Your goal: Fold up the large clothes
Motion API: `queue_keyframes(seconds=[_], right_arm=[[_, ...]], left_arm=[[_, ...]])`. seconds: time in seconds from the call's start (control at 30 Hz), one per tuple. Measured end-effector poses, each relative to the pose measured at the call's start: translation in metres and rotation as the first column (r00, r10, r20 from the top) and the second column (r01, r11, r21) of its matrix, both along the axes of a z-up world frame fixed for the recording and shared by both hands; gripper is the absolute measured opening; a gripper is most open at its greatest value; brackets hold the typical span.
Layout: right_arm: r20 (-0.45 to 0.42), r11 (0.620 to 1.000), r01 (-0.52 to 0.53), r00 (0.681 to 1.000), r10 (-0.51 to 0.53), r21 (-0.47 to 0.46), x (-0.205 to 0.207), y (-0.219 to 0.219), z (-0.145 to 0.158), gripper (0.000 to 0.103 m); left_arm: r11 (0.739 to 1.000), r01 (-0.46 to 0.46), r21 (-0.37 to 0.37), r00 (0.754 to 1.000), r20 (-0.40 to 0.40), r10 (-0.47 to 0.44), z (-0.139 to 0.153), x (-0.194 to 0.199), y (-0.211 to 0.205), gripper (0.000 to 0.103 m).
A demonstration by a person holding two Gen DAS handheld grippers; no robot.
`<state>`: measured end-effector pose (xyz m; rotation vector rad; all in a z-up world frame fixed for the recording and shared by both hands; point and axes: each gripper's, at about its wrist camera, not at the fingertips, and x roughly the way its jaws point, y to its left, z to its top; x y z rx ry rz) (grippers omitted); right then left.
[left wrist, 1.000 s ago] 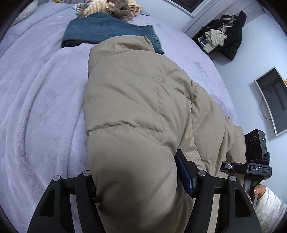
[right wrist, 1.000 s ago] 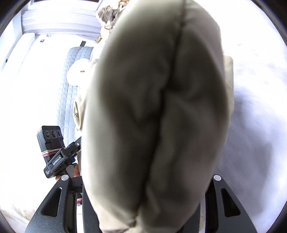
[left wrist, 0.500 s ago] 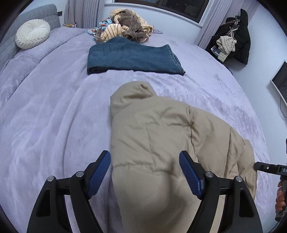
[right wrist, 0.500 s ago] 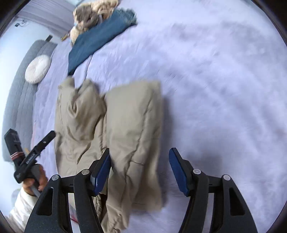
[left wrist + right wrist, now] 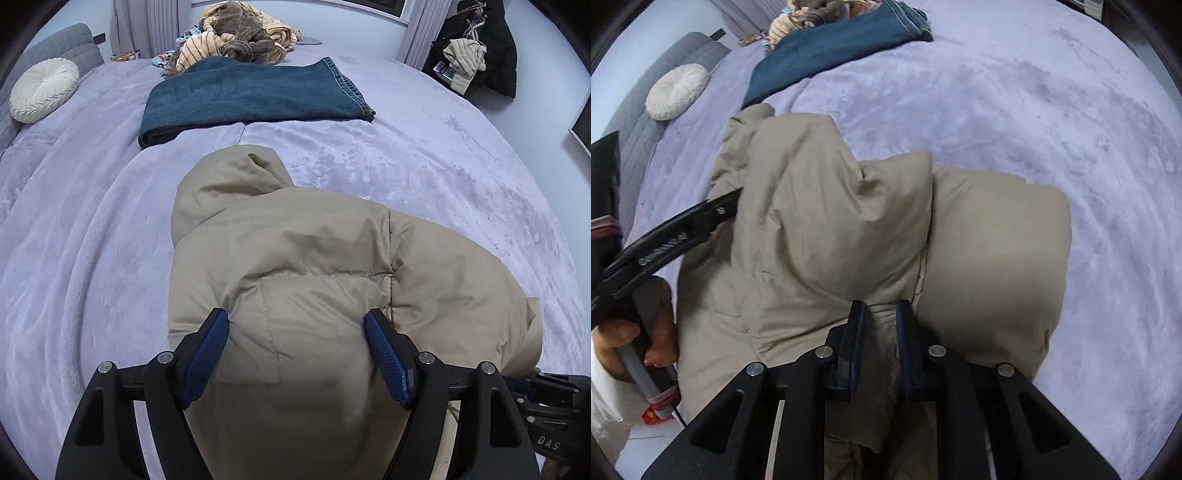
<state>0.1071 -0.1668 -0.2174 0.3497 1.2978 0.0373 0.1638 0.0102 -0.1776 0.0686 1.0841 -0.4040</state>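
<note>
Beige puffer jacket (image 5: 314, 295) lies bunched on the lilac bedspread (image 5: 74, 258); my left claw (image 5: 297, 354) straddles it with jaws apart, my right claw (image 5: 879, 332) is closing on a fold.

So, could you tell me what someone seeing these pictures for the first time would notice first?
Most likely the puffy beige jacket bunched in the middle of the lilac bedspread, filling the near half of both views. The right gripper is closing on a fold of the jacket, while the left gripper straddles a thick padded section with its jaws wide. Farther up the bed lie folded blue jeans, and a round white cushion rests by the grey headboard.
</note>
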Motion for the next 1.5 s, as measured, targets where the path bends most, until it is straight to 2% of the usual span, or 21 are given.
queue_keyframes(seconds=[0.1, 0.23, 0.47, 0.73, 0.77, 0.8, 0.93, 1.03, 1.13, 1.17, 1.27, 1.4, 1.5], right_arm=[[-0.003, 0.999, 0.03, 1.0, -0.03, 0.045, -0.003, -0.015, -0.013, 0.016], [-0.011, 0.999, 0.022, 1.0, -0.022, 0.036, 0.001, -0.015, -0.014, 0.017], [-0.025, 0.999, 0.016, 1.0, -0.015, 0.037, -0.011, -0.015, 0.01, 0.02], [0.001, 1.0, 0.002, 1.0, -0.002, 0.03, -0.043, -0.006, 0.053, 0.021], [0.006, 1.0, 0.005, 1.0, -0.005, 0.028, -0.048, -0.005, 0.058, 0.021], [0.014, 1.0, 0.008, 1.0, -0.008, 0.03, -0.054, -0.003, 0.064, 0.021], [0.034, 0.999, 0.003, 0.999, -0.004, 0.038, -0.074, 0.008, 0.079, 0.021], [0.012, 0.999, -0.031, 0.999, 0.031, 0.035, -0.086, 0.022, 0.075, 0.021], [-0.053, 0.999, -0.049, 0.997, 0.048, -0.015, -0.093, 0.031, 0.055, 0.021], [-0.079, 0.999, -0.045, 0.996, 0.043, -0.018, -0.094, 0.03, 0.047, 0.021], [-0.141, 1.0, 0.011, 0.99, -0.01, 0.012, -0.096, 0.021, 0.031, 0.021], [-0.124, 1.0, 0.004, 0.992, -0.004, 0.0, -0.096, 0.022, 0.045, 0.021], [-0.111, 1.0, 0.004, 0.994, -0.005, -0.004, -0.098, 0.024, 0.056, 0.027]], left_arm=[[1.0, -0.002, 0.01, 1.0, -0.003, 0.002, 0.001, 0.0, -0.001, 0.077], [1.0, -0.004, 0.03, 1.0, -0.023, 0.004, 0.013, -0.005, 0.005, 0.077], [0.998, -0.029, 0.051, 0.999, -0.042, 0.031, 0.037, -0.033, 0.036, 0.077], [0.994, -0.008, 0.106, 0.995, -0.098, 0.018, 0.043, -0.074, 0.052, 0.077], [0.994, -0.004, 0.109, 0.994, -0.105, 0.016, 0.044, -0.079, 0.054, 0.085], [0.994, -0.004, 0.107, 0.994, -0.105, 0.016, 0.045, -0.084, 0.056, 0.087], [0.994, -0.016, 0.107, 0.993, -0.117, 0.029, 0.048, -0.098, 0.062, 0.087], [0.994, -0.023, 0.108, 0.99, -0.139, 0.038, 0.048, -0.105, 0.067, 0.087], [0.994, -0.028, 0.106, 0.988, -0.145, 0.043, 0.051, -0.111, 0.071, 0.088], [0.993, -0.03, 0.11, 0.988, -0.145, 0.046, 0.053, -0.112, 0.073, 0.1], [0.992, -0.037, 0.117, 0.989, -0.138, 0.053, 0.059, -0.117, 0.078, 0.103], [0.991, -0.045, 0.123, 0.989, -0.134, 0.061, 0.065, -0.124, 0.084, 0.103], [0.992, -0.045, 0.121, 0.989, -0.135, 0.061, 0.071, -0.128, 0.087, 0.103]])
